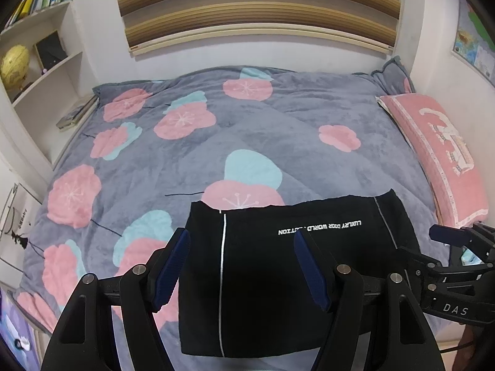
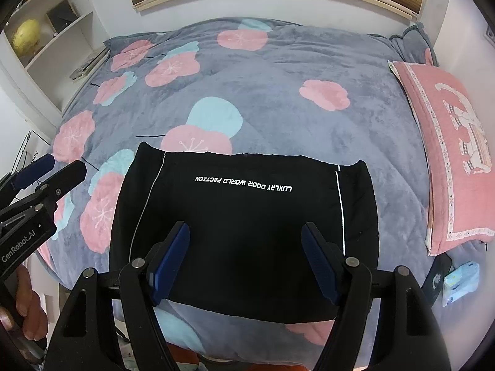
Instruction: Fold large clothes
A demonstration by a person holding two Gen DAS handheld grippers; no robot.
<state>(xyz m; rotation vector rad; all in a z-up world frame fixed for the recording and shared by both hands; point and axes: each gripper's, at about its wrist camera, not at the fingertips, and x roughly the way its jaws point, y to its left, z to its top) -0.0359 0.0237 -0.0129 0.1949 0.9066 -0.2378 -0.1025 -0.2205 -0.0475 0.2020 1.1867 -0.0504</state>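
A black garment [image 1: 263, 278] with white stripes and white lettering lies folded into a compact rectangle on the near part of the bed; it also shows in the right wrist view [image 2: 244, 222]. My left gripper [image 1: 243, 241] is open and empty, hovering above the garment's near left part. My right gripper [image 2: 246, 235] is open and empty above the garment's near edge. The right gripper also shows at the right edge of the left wrist view [image 1: 454, 241]. The left gripper shows at the left edge of the right wrist view [image 2: 54, 167].
The bed has a grey quilt [image 1: 278, 130] with pink and blue flowers. A pink pillow [image 1: 439, 157] lies along its right side. White shelves [image 1: 40, 71] with books and a yellow globe stand at the left. A small blue packet [image 2: 461, 281] lies at the bed's near right corner.
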